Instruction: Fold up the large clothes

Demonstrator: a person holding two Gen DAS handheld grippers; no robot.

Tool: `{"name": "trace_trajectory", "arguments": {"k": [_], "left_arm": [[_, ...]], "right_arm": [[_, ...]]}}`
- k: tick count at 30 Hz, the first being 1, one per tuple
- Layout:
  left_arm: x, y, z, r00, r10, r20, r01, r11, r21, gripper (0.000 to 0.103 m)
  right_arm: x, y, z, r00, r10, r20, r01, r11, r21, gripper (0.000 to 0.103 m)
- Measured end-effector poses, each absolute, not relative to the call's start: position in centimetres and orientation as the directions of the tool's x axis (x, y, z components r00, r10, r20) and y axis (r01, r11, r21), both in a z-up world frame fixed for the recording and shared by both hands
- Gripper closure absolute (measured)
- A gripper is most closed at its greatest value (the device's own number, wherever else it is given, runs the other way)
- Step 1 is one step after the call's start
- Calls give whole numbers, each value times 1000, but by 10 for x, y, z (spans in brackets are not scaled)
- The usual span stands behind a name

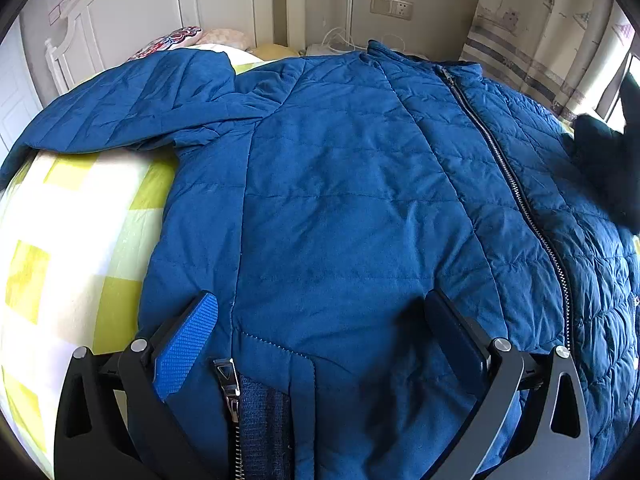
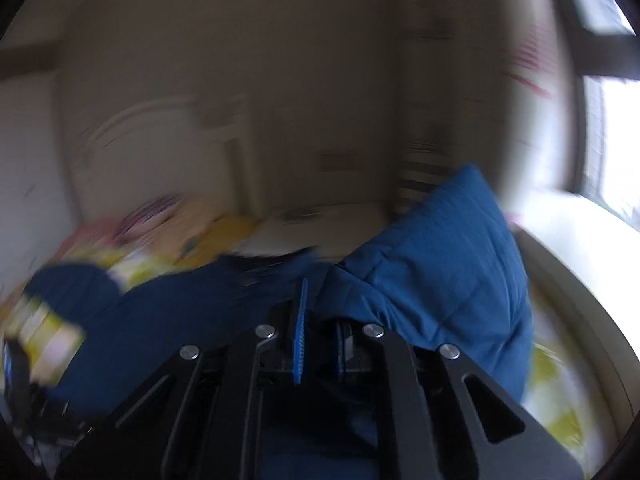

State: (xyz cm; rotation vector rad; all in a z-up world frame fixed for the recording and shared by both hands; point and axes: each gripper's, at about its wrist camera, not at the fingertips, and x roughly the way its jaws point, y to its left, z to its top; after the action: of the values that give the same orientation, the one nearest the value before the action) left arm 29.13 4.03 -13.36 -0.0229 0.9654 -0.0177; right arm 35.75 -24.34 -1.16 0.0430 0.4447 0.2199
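A big blue quilted jacket [image 1: 340, 184] lies zipped and front up on a bed with a yellow-and-white checked sheet [image 1: 72, 240]. One sleeve [image 1: 132, 100] stretches out to the left. My left gripper [image 1: 320, 300] hovers low over the jacket's hem, open wide. Its blue-padded finger [image 1: 192, 340] is near the side seam, and the hem lies between the jaws untouched. In the blurred right wrist view, my right gripper [image 2: 320, 320] is shut on a fold of the jacket. A sleeve [image 2: 440, 264] stands raised just beyond its fingers.
A white headboard [image 1: 120, 12] and patterned pillows [image 1: 180, 38] are at the bed's far end. A curtain [image 1: 552, 28] and window are on the right, with a wall socket [image 1: 392, 7] behind. A dark blurred shape [image 1: 608, 160] sits over the jacket's right edge.
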Motion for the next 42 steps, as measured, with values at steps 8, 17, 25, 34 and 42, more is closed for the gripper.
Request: {"name": "trace_trajectory", "arguments": {"k": [8, 17, 25, 34, 42], "left_arm": [[290, 40, -134, 572, -28, -820, 3, 999, -32, 4], [290, 42, -133, 576, -37, -816, 1, 999, -45, 4], [290, 40, -133, 577, -22, -816, -1, 1000, -27, 4], [291, 39, -134, 576, -16, -817, -3, 1000, -22, 4], [291, 42, -133, 579, -29, -815, -2, 999, -37, 4]], "right_arm": [[389, -145, -125, 552, 297, -779, -441, 897, 29, 42], [323, -246, -65, 611, 398, -684, -283, 917, 281, 31], [371, -340, -89, 677, 290, -676, 125, 860, 494, 40], [369, -224, -23, 814, 302, -497, -169, 941, 294, 80], [360, -139, -17, 666, 563, -490, -514, 822, 245, 28]]}}
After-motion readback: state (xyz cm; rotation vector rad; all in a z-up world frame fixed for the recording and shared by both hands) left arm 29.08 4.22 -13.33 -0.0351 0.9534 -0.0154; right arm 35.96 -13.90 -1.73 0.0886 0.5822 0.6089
